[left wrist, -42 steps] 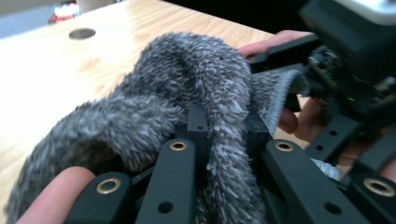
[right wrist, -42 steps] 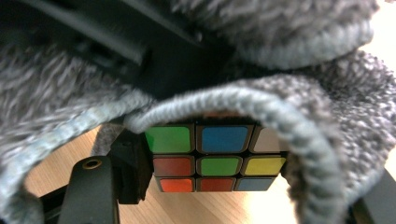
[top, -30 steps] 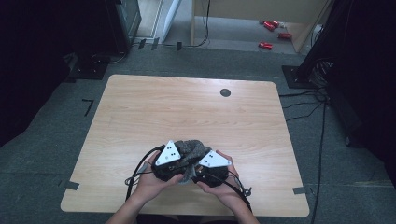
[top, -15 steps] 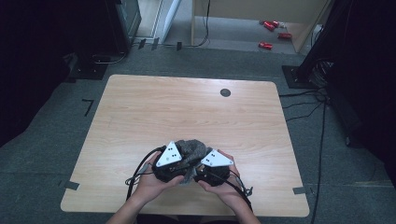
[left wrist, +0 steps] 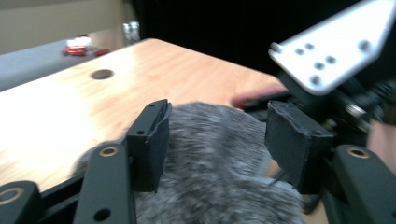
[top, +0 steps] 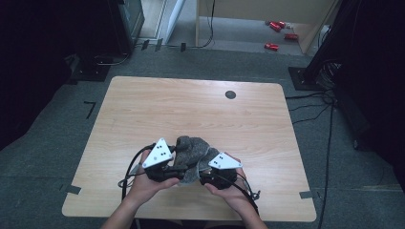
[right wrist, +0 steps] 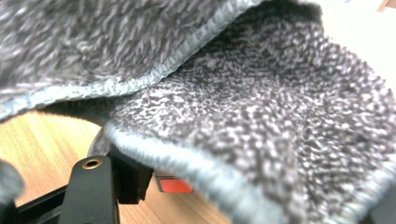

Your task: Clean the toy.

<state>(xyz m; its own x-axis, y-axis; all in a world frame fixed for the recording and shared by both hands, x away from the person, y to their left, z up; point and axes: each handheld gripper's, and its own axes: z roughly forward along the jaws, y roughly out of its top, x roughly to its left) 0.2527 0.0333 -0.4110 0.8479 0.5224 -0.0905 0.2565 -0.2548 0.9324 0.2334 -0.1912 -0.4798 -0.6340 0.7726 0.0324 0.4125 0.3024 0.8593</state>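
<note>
Grey cloth (top: 190, 153) bunched between my grippers.
Left gripper (left wrist: 219, 140) jaws just opened wide around it; right gripper (top: 210, 177), at four o'clock, grip unclear.

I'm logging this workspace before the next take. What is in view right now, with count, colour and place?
fuzzy grey cloth: one, grey with a paler stitched hem, bunched on the near part of the table between the two grippers
light wooden table: one, pale wood, centre of the high view, with a dark round hole near its far edge
red objects: a few, red, on the floor beyond the table; too small to identify
dark cabinet: one, black, on the floor at far left
left gripper: one, black; jaws have just been opening, pads apart with the cloth between them
right gripper: one, black, against the cloth's right side
hands: two, at the near edge
</note>
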